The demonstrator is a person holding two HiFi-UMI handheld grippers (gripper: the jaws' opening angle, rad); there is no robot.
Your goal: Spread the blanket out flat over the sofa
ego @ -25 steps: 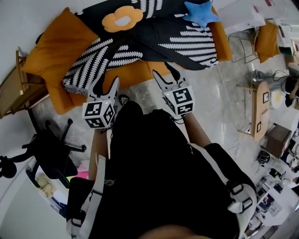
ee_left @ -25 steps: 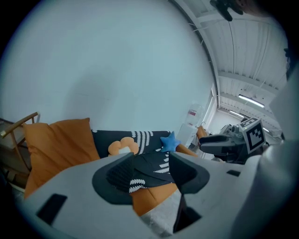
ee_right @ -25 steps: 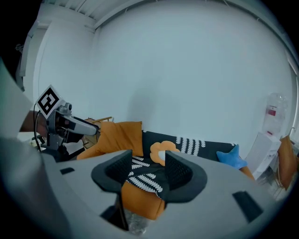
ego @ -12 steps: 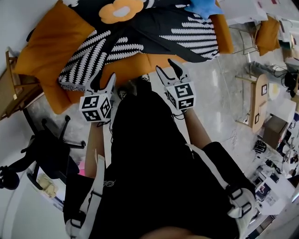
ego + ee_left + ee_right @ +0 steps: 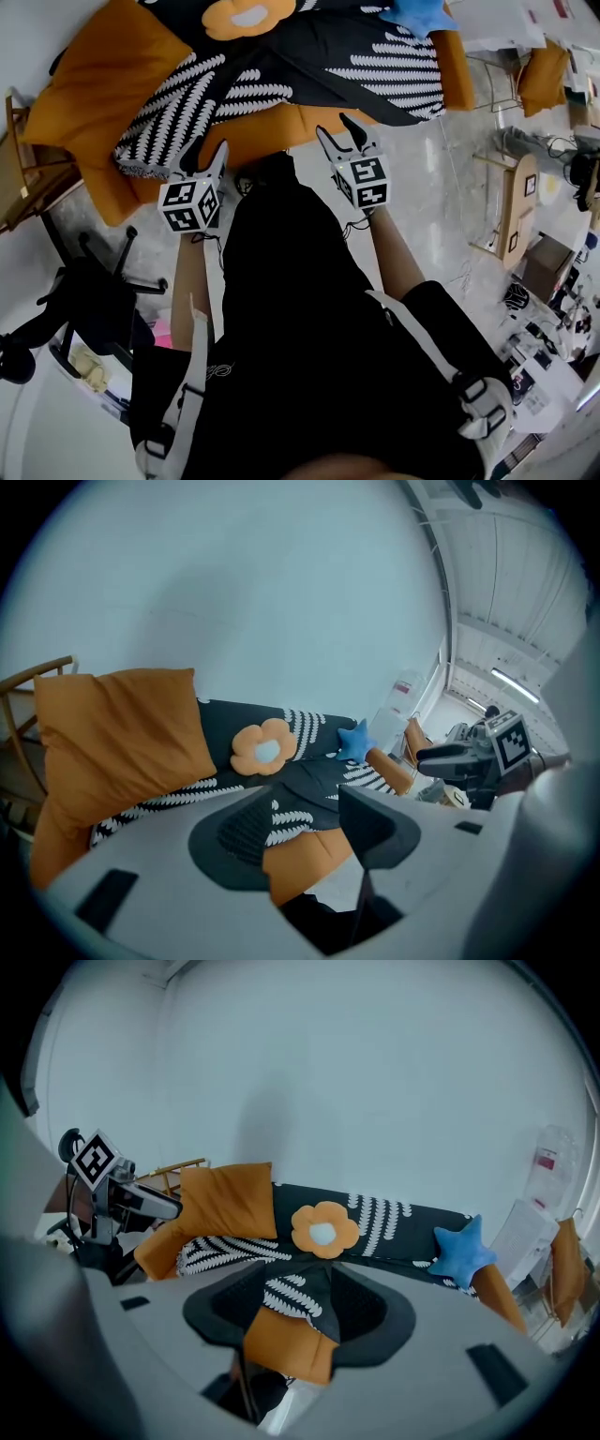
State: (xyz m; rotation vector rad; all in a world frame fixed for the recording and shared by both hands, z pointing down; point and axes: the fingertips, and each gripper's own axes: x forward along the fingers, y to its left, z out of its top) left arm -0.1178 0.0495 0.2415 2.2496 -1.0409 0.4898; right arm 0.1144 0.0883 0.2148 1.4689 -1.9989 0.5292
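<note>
Both jaws apart, empty: left gripper (image 5: 208, 150) and right gripper (image 5: 335, 127) hover at near edge of sofa (image 5: 267, 134). Blanket (image 5: 309, 61) lies rumpled across the seat, just beyond. Best grab 2 well-apart edge points, pull evenly.

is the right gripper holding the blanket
No, the right gripper has its jaws wide apart, clear of the blanket.

The person wears a black top (image 5: 300, 328) crossed by pale grey shoulder straps (image 5: 195, 366) with black buckles (image 5: 480, 392), while the left gripper (image 5: 208, 150) and right gripper (image 5: 336, 129) are white with black jaws and black-and-white marker cubes (image 5: 192, 207).
</note>
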